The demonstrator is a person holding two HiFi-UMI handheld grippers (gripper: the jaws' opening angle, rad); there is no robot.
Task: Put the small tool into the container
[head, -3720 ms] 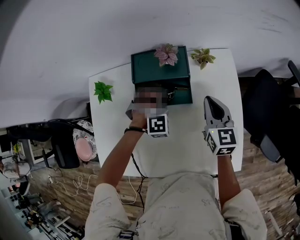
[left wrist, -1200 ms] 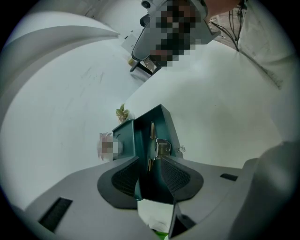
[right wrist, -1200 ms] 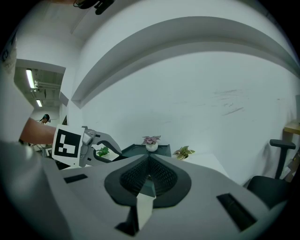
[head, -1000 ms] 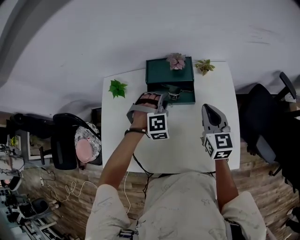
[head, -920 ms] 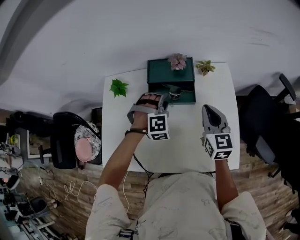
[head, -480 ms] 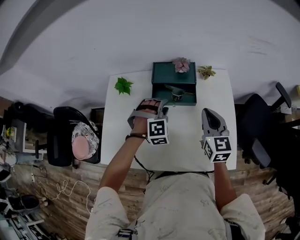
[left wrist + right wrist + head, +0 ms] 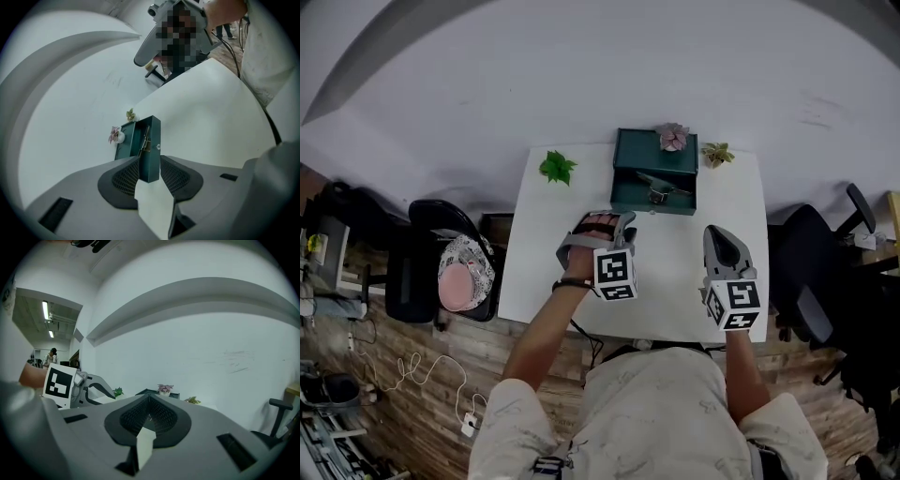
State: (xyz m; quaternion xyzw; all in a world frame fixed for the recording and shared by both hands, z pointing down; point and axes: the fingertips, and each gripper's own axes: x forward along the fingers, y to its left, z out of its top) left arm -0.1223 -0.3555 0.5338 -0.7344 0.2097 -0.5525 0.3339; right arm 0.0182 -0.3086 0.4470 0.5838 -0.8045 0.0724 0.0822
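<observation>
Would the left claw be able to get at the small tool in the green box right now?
Probably yes: the left claw is open and faces the green box, only bare table lies between them, and the small tool lies uncovered in the box's open part.

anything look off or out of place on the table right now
Nothing spilled or broken. The only slightly odd bit: the small tool lies slanted across the open part of the green container rather than square in it, and a pink potted plant sits on the container's top at its far edge.
</observation>
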